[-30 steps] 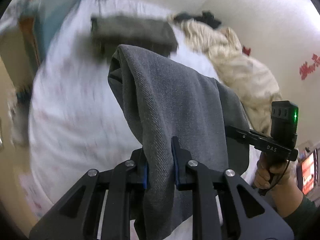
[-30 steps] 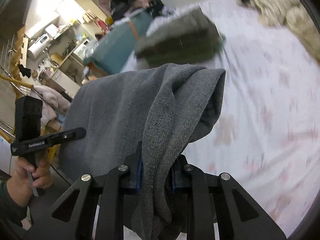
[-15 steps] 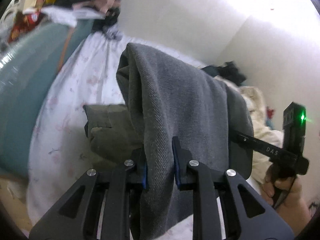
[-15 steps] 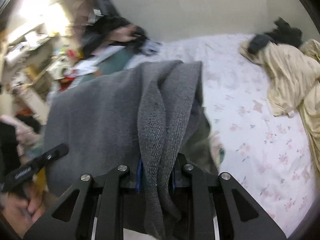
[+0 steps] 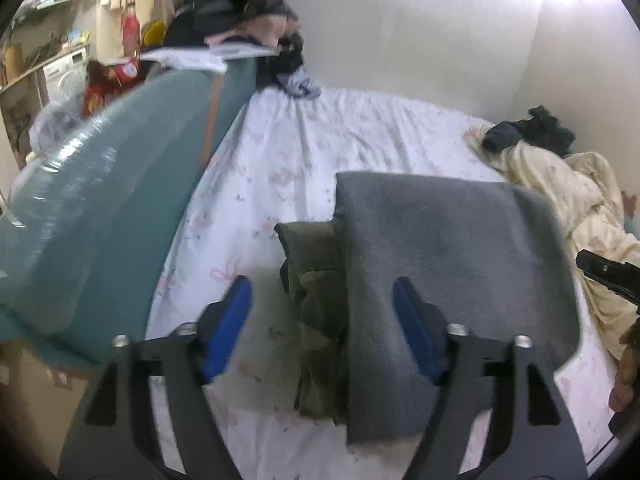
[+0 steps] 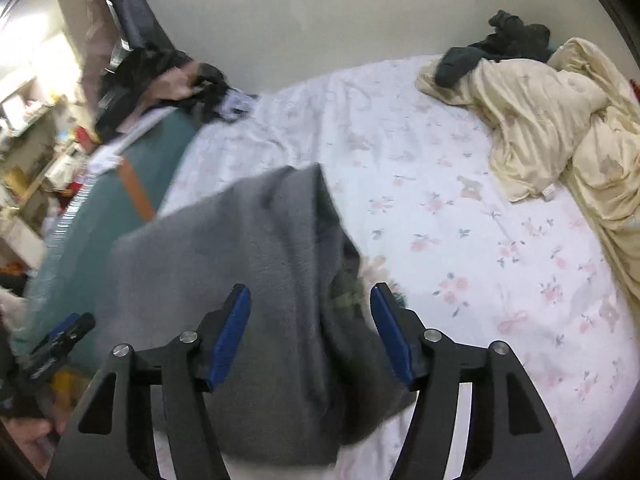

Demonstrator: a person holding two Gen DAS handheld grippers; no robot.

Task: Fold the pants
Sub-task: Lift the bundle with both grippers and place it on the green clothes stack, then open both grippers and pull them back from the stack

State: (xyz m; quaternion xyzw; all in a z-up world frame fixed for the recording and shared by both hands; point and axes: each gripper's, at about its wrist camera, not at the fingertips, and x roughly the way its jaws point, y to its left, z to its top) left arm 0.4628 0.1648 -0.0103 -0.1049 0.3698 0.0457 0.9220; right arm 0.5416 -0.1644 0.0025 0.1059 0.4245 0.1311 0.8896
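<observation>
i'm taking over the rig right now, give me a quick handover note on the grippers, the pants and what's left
Left gripper: open, jaws have just been opening, nothing pinched.
Right gripper: open, jaws have just been opening; grey cloth lies between the pads, unpressed.
Folded grey pants: just let go, sitting on the folded olive-green pants on the floral bed sheet.
Done: grey pants folded and stacked.
Left: pull both grippers clear; tidy the stack if it slumps. No other pants to fold are clearly visible.
</observation>
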